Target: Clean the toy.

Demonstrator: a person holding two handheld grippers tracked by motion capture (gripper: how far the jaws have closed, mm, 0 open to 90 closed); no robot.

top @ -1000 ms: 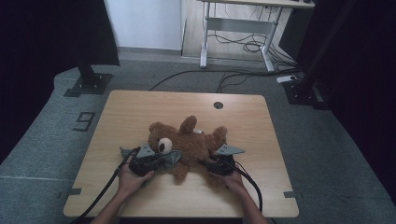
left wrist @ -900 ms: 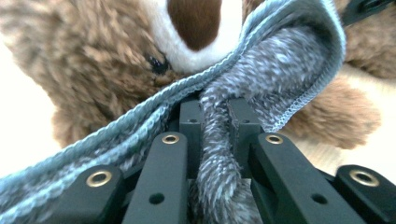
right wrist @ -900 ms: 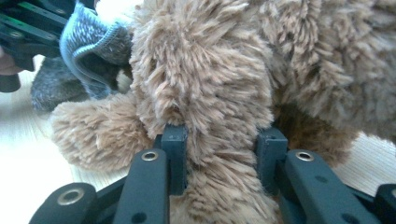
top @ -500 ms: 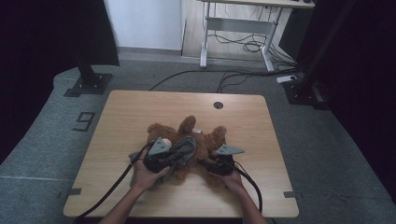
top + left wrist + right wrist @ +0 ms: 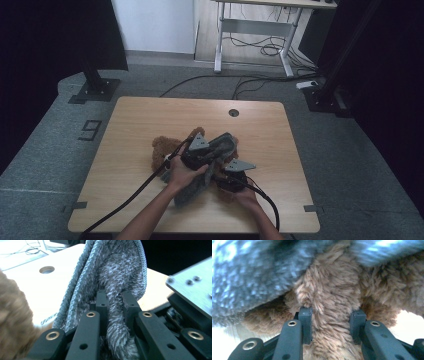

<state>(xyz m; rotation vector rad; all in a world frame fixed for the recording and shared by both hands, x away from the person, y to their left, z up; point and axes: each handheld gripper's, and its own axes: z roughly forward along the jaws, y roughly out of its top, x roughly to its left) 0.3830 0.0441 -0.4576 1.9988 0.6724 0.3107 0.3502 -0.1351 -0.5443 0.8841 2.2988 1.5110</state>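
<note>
High view: my left claw (image 5: 216, 147) clamps the grey knit garment (image 5: 192, 187), lifted over the brown teddy bear (image 5: 162, 150) mid-bench (image 5: 140, 120); my right claw (image 5: 332, 322) pinches the bear's fur, near side.

Grey carpet floor (image 5: 45, 165), white desk (image 5: 260, 20)

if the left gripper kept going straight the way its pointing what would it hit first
Probably bare table top, near the round hole. The left gripper is clamped on the grey fuzzy cloth, which would travel with it. Beyond the cloth the way looks free, though the cloth hides part of that line.
</note>
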